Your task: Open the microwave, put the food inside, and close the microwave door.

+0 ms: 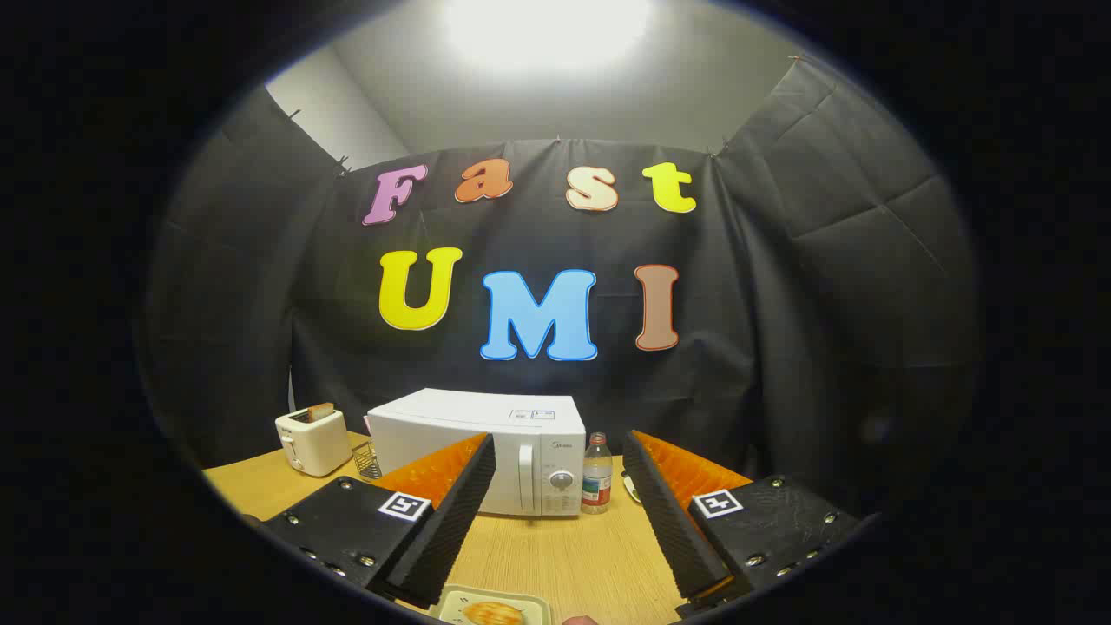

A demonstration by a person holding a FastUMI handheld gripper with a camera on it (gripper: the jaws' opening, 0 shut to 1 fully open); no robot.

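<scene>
- The gripper (560,503) is released: its two fingers stand wide apart with bare table showing between them, and neither finger touches anything.
- A white microwave (486,447) sits on the wooden table (555,555), beyond the fingertips and a little to the left of the gap; the left finger (451,521) hides the lower left part of its front.
- The microwave door is closed; its upright white handle (526,473) and a round dial (562,479) on the control panel show in the gap between the fingers.
- Just right of the microwave, also beyond the fingers, stands a small clear bottle (596,476) with a label and a dark cap, upright, near the oven's side; I cannot tell if the two touch.
- The food (493,614), something golden-brown, lies on a pale rectangular tray (451,603) close under the gripper, between the bases of the two fingers and nearer the left one, well short of the microwave.
- Beside the inner edge of the right finger (664,512), a small pale item lies on the table past the bottle; too little of it shows to name it.
- Off beyond the left finger stands a cream toaster (312,441) with a slice of toast (319,411) poking out of its slot.
- Between the toaster and the microwave is a small wire rack (368,460), close to the microwave's left side.
</scene>
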